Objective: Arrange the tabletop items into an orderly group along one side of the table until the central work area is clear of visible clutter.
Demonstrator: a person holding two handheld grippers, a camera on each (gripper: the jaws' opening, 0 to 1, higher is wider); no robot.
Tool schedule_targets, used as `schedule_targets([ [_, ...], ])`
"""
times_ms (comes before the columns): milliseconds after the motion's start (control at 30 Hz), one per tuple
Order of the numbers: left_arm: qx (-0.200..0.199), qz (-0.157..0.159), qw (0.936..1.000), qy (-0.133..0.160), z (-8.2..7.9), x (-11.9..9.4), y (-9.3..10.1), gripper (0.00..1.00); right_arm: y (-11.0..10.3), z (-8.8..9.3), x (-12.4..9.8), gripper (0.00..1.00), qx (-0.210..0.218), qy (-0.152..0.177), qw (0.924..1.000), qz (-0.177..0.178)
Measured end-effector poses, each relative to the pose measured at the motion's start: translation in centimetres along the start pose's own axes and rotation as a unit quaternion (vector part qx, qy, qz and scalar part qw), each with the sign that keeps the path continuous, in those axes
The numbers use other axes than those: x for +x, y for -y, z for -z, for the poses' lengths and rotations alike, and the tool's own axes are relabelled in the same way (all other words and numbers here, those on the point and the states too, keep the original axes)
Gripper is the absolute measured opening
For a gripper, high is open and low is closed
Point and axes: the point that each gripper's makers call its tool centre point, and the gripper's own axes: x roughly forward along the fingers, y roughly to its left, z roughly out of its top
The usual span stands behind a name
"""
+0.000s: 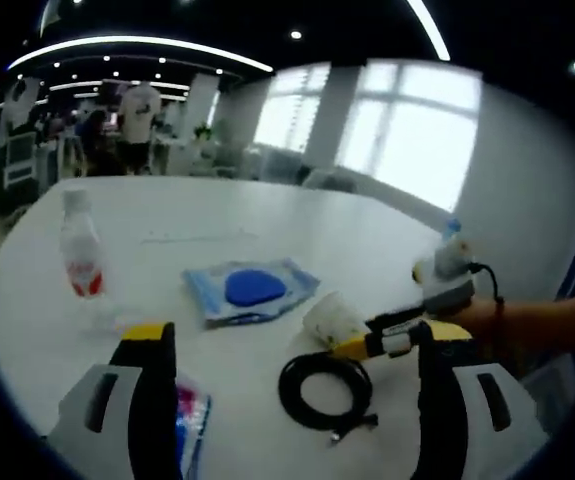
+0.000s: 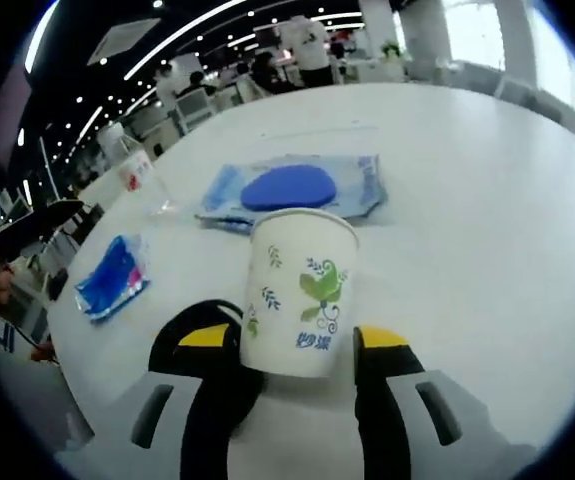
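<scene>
White paper, printed with green leaves: the paper cup (image 2: 301, 295) stands upright between the jaws of my right tongs (image 2: 297, 345), mouth up, pinched at its lower half above the bench (image 2: 487, 200). In the left gripper view the same cup (image 1: 333, 320) appears tilted, beside a coiled black cable (image 1: 327, 392). My left tongs (image 1: 297, 350) are spread, holding nothing. A blue packet (image 1: 252, 289) lies mid-bench; a clear bottle (image 1: 80, 248) stands upright near the far-left edge, and a small blue pouch (image 2: 114, 274) lies near the bench edge.
</scene>
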Motion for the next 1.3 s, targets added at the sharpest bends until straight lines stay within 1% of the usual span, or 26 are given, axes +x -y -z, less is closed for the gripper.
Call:
schedule_targets([
  [67, 0.001, 0.0, 1.0, -0.001, 0.0, -0.1, 0.0, 0.98, -0.2, 0.1, 0.0, 0.42, 0.007, 0.0, 1.0, -0.005],
  [267, -0.004, 0.0, 1.0, -0.004, 0.3, -0.3, 0.1, 0.97, 0.0, -0.2, -0.1, 0.4, 0.005, 0.011, 0.9999, -0.001],
  [333, -0.008, 0.001, 1.0, -0.005, 0.3, -0.3, 0.2, 0.97, 0.2, -0.4, -0.3, 0.4, 0.005, 0.018, 0.9998, 0.0],
  [467, -0.025, 0.005, 0.9997, -0.002, 0.4, -0.2, 0.4, 0.96, 0.2, -0.7, -0.8, 0.39, 0.019, 0.029, 0.9994, -0.004],
  [533, -0.031, 0.007, 0.9995, -0.001, 0.4, -0.2, 0.5, 0.96, -0.1, -1.2, -1.2, 0.39, 0.017, 0.04, 0.999, -0.009],
  [600, -0.037, 0.009, 0.9993, 0.002, 0.3, -0.2, 0.7, 0.96, -0.7, -1.9, -1.6, 0.39, 0.023, 0.057, 0.9979, -0.021],
  [700, -0.038, 0.011, 0.9992, 0.005, 0.1, -0.1, 0.7, 0.96, -1.5, -2.7, -2.1, 0.39, 0.026, 0.072, 0.9964, -0.037],
  [733, -0.04, 0.012, 0.9991, 0.006, 0.1, -0.1, 0.8, 0.96, -2.2, -3.4, -2.4, 0.39, 0.026, 0.088, 0.9944, -0.052],
  [800, -0.048, 0.017, 0.9987, 0.01, -0.1, -0.1, 1.0, 0.96, -3.0, -4.0, -2.7, 0.38, 0.025, 0.098, 0.9926, -0.067],
  [867, -0.058, 0.021, 0.998, 0.013, -0.3, -0.1, 1.1, 0.96, -3.9, -4.8, -3.1, 0.38, 0.024, 0.116, 0.9894, -0.084],
  [933, -0.082, 0.03, 0.9958, 0.026, -0.9, -0.1, 1.4, 0.95, -5.5, -5.8, -3.7, 0.38, 0.025, 0.134, 0.9841, -0.114],
  [1000, -0.096, 0.037, 0.9941, 0.035, -1.4, -0.1, 1.6, 0.95, -6.5, -6.4, -4.2, 0.38, 0.03, 0.148, 0.9795, -0.134],
  [1100, -0.113, 0.044, 0.9916, 0.045, -1.9, -0.2, 1.7, 0.95, -7.9, -7.4, -5.0, 0.38, 0.014, 0.166, 0.9736, -0.155],
  [1167, -0.12, 0.048, 0.9903, 0.052, -2.3, -0.2, 1.7, 0.95, -9.2, -7.9, -5.6, 0.38, -0.002, 0.18, 0.9676, -0.177],
  [1200, -0.125, 0.049, 0.9894, 0.055, -2.5, -0.1, 1.7, 0.94, -9.6, -8.1, -5.8, 0.38, -0.008, 0.184, 0.9659, -0.182],
  [1233, -0.132, 0.052, 0.9881, 0.058, -2.7, -0.1, 1.8, 0.93, -10.3, -8.3, -6.1, 0.38, -0.019, 0.189, 0.9626, -0.193],
  [1267, -0.144, 0.061, 0.9855, 0.067, -3.0, -0.2, 2.0, 0.92, -11.2, -8.3, -6.4, 0.38, -0.039, 0.192, 0.9584, -0.208],
  [1300, -0.151, 0.062, 0.9839, 0.073, -3.3, -0.2, 2.0, 0.91, -11.5, -8.3, -6.5, 0.38, -0.047, 0.192, 0.9573, -0.211],
])
